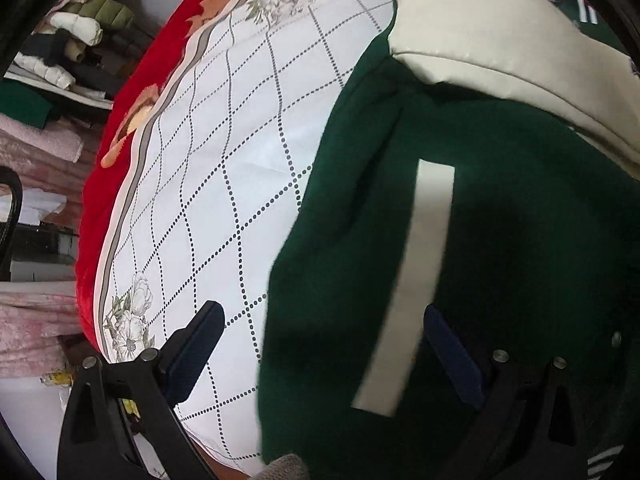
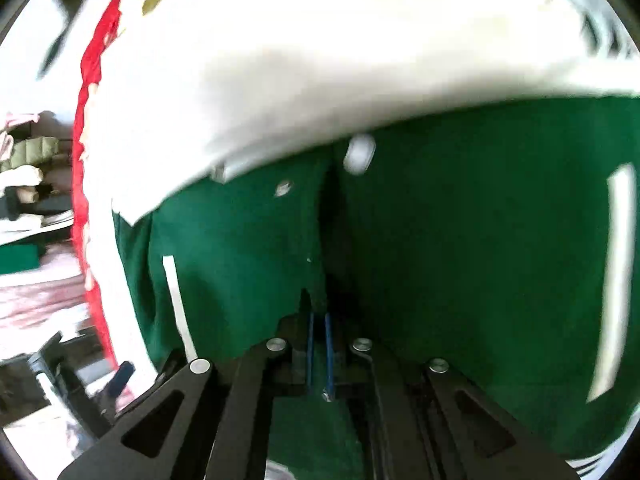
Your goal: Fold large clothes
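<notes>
Green jacket [image 1: 500, 220], cream sleeves, spread flat

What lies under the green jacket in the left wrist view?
The green jacket lies on a white sheet with a dotted diamond pattern, which has a red blanket along its far edge. What lies directly beneath the jacket is covered; presumably the same sheet.

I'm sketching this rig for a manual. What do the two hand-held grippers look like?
Both look alike. The left hand-held gripper has matte black linkage arms with triangular cut-outs, round silver pivot pins and flat dark-blue finger pads. The right hand-held gripper shows the same black linkages, silver pins and thin blue pads. No cables, markings or sleeves are visible.
</notes>
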`<action>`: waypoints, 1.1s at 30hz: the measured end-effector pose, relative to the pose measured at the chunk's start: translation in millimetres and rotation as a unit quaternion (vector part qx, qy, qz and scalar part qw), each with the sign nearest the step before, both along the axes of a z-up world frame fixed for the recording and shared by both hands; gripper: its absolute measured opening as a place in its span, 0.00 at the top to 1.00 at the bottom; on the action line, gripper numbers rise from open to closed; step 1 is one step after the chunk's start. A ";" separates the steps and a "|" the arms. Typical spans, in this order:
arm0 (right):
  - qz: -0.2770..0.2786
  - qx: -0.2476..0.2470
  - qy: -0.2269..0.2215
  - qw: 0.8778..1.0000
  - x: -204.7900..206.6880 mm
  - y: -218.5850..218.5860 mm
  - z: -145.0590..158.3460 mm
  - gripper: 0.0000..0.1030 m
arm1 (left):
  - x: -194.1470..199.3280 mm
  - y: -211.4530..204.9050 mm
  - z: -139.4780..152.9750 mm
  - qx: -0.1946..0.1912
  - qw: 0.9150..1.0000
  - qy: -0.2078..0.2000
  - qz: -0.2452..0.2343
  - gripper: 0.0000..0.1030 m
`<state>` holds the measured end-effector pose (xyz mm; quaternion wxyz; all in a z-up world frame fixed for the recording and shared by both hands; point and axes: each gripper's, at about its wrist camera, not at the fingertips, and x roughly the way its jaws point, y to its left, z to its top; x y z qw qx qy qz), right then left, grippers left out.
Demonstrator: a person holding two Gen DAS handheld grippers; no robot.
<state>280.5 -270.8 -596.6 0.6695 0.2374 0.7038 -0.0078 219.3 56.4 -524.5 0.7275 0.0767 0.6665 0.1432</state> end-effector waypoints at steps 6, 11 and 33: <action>0.014 0.022 0.069 0.997 12.2 -2.5 -36.5 0.82 | -9.5 -4.4 0.9 -0.009 1.000 0.011 -0.009 0.00; 0.001 -0.007 0.038 0.999 -8.1 -16.4 -13.1 0.53 | -9.2 -13.8 -4.1 0.001 0.999 0.008 -0.037 0.00; 0.032 -0.245 0.023 0.969 52.8 -249.7 -30.8 0.79 | 19.2 -141.5 9.0 0.099 0.993 -0.057 -0.031 0.00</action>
